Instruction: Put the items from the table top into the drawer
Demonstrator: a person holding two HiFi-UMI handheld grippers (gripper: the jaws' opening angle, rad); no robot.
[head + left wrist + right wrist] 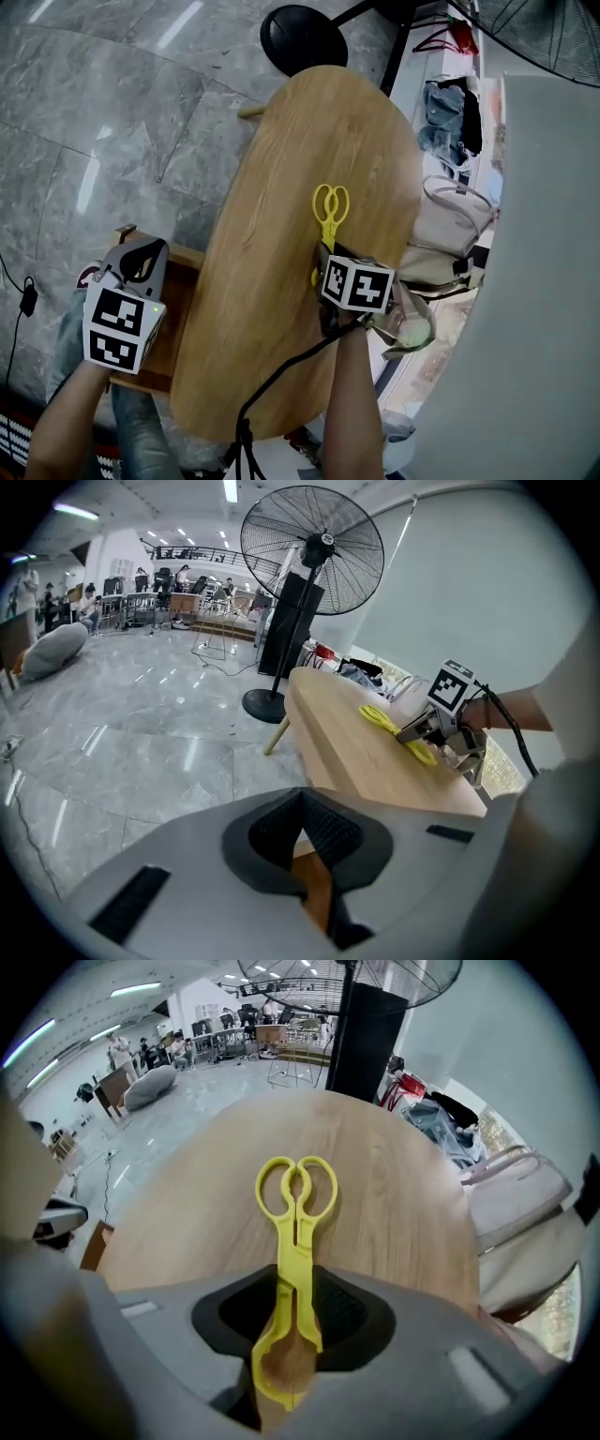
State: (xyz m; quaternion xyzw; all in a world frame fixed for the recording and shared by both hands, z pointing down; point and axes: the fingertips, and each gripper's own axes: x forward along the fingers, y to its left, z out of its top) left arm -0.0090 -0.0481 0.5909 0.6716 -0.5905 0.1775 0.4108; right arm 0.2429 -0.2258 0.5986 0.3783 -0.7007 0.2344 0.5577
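Marble floor [112, 112], grey and glossy, spreading through a big open hall. Looking steeply down on an oval wood table [281, 187], with a fan [312, 550] standing past its far end.

Pointing the right gripper [298, 1314] steeply down at the table's near right part, forearm reaching in from the near edge. Straddling the yellow tongs [329, 223] with jaws apart, one pad on each side of the stem, not visibly clamping. Leaving the tongs flat on the wood, ring handles aiming toward the fan end.

Holding the left gripper [141, 260] off the table's left edge, tilted downward above the open drawer [185, 291]. Pinching its jaws together at the tips, gripping nothing, showing only a sliver of the drawer's wood behind them.

Trailing a black cable [281, 375] from the right gripper over the near edge. Crowding the right side with clothes and bags [450, 122] beside a pale panel [534, 234]. Separating tongs from drawer with the table's left edge.
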